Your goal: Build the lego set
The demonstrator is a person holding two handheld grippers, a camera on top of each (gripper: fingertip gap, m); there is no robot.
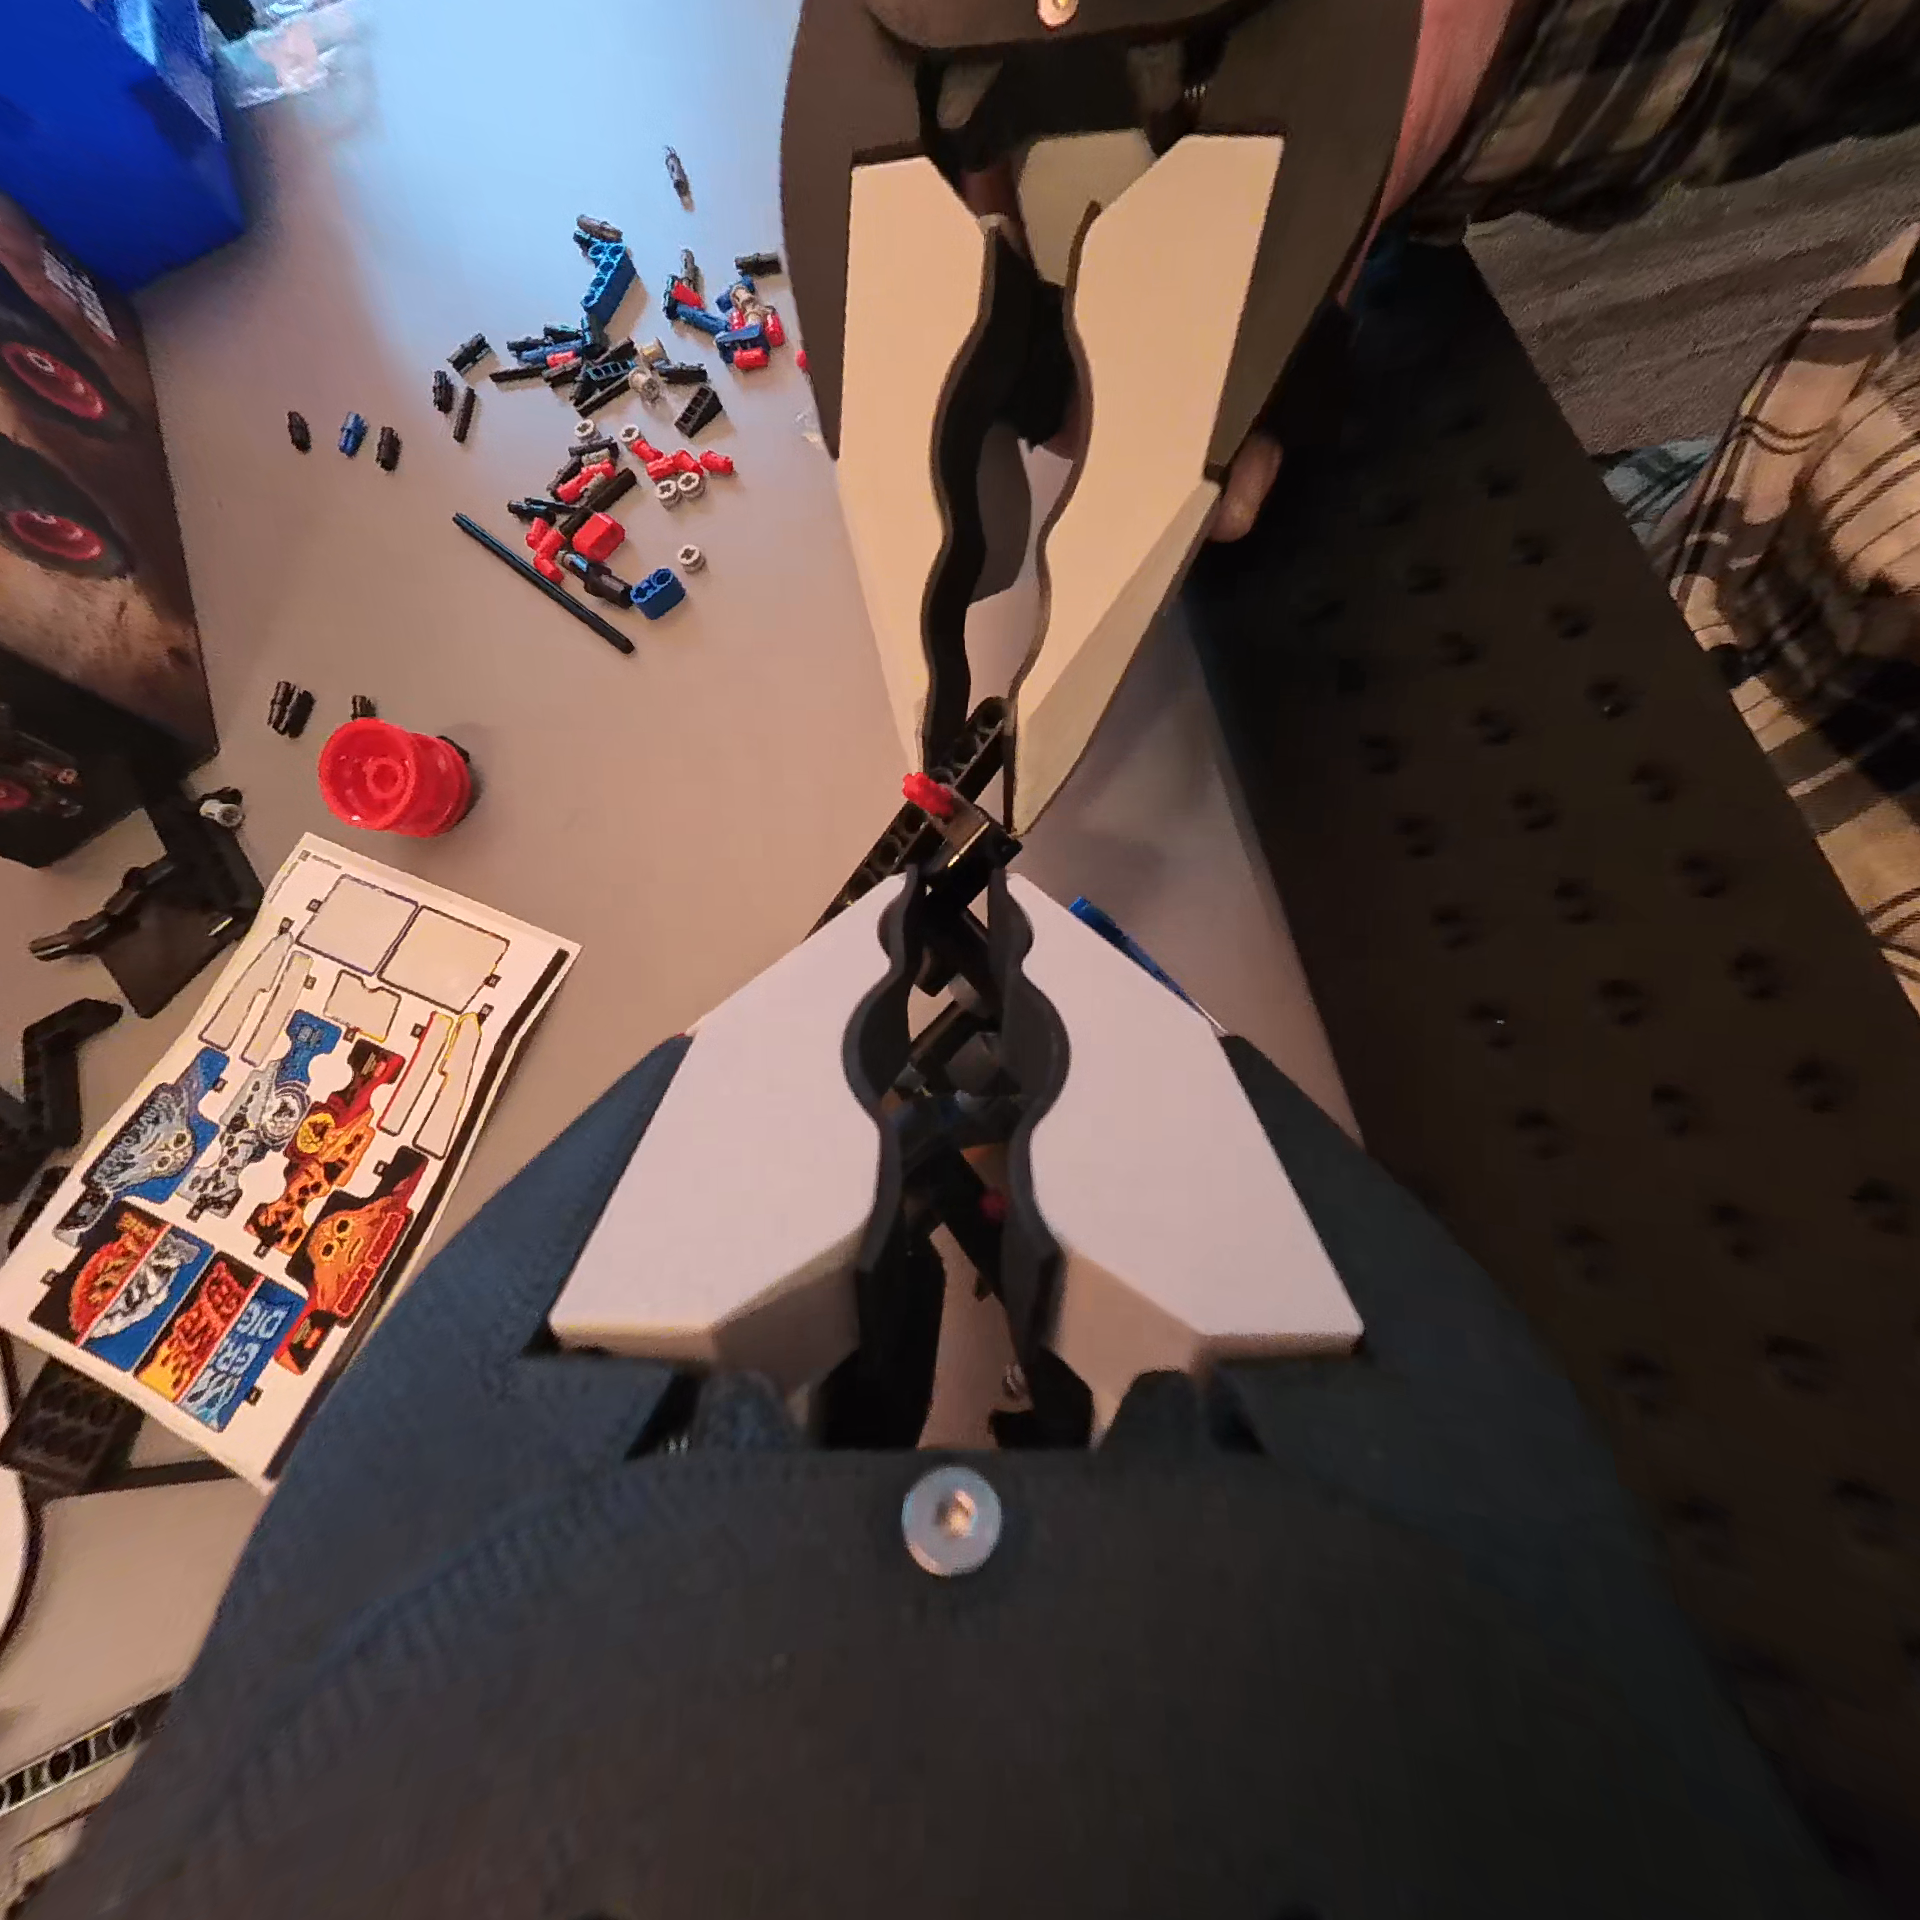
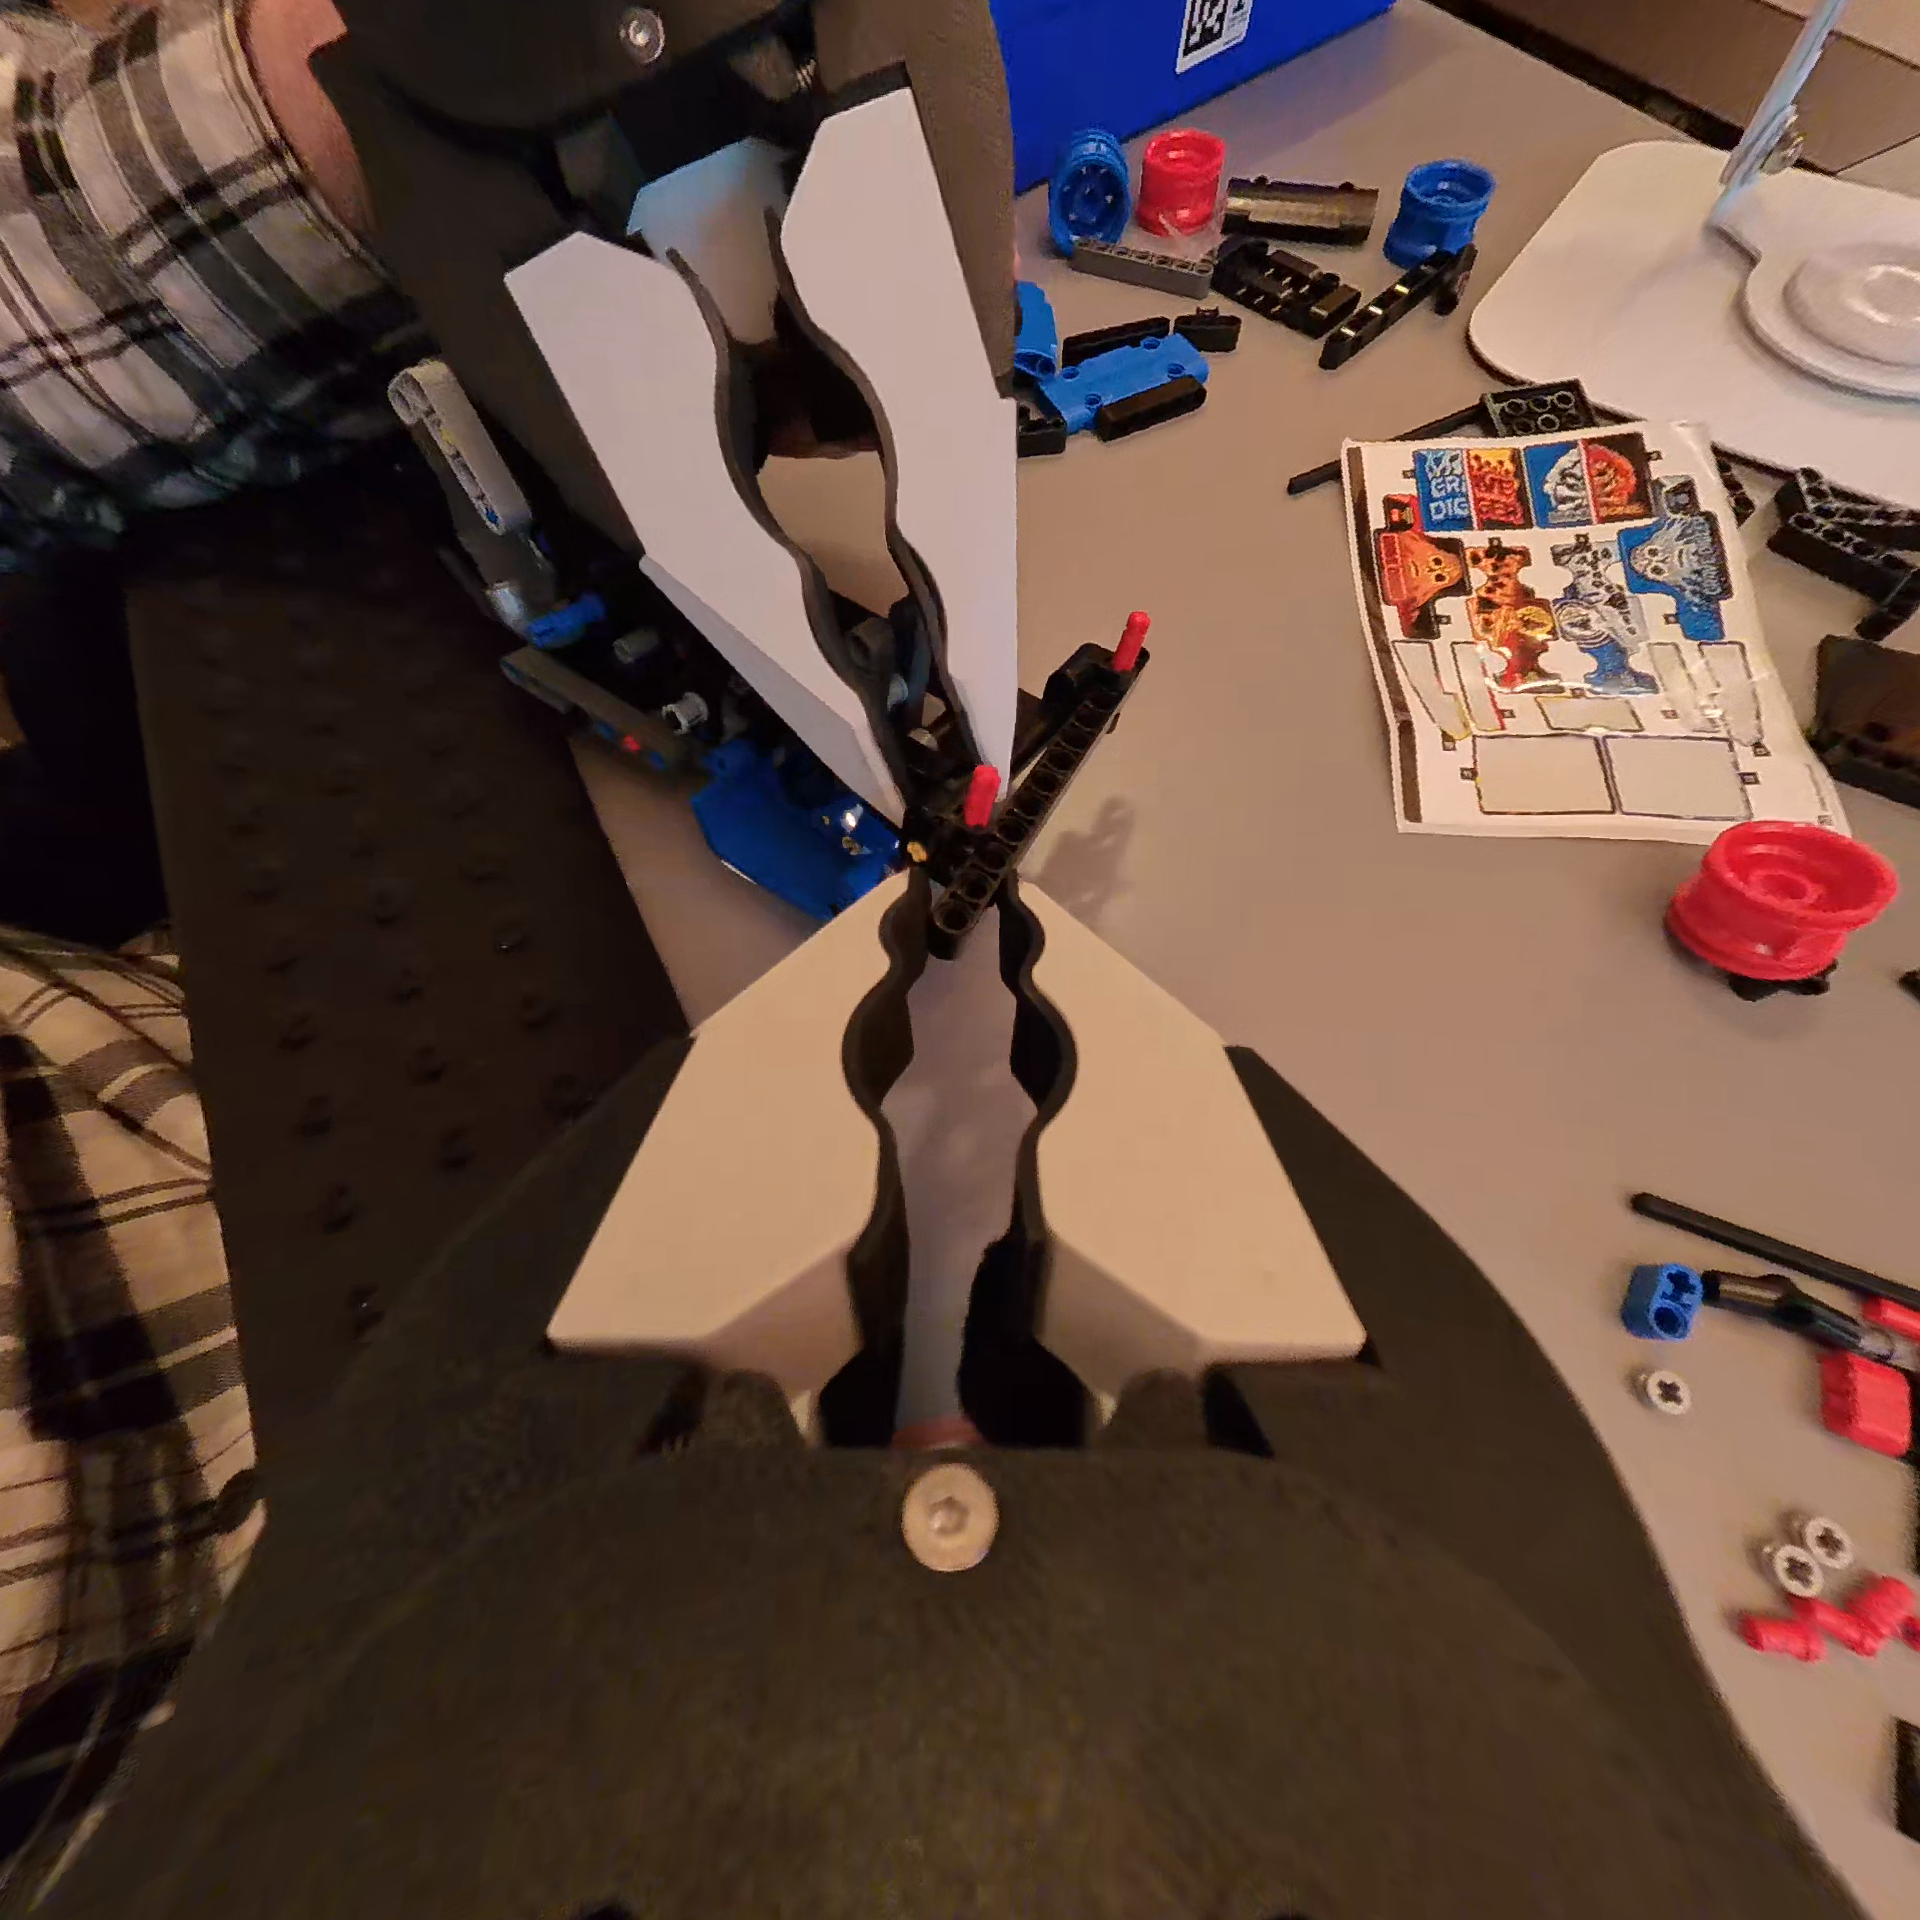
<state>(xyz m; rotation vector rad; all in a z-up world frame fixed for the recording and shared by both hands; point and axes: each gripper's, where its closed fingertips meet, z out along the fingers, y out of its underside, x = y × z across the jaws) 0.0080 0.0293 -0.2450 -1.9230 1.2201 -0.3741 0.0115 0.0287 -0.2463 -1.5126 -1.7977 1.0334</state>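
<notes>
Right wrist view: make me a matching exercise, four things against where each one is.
Things
1. sticker sheet
2. black beam
3. red wheel hub
4. blue box

Places
A. at the table's far edge, behind the loose wheels
B. flat on the table, right of both grippers
C. on the table just below the sheet's lower corner
D. pinched between the right gripper fingertips, red pins sticking up

Pairs: 1-B, 2-D, 3-C, 4-A

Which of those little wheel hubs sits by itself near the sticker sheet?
The red wheel hub, alone beside the sticker sheet. The other red hub and two blue ones cluster far back by the blue box.
</notes>
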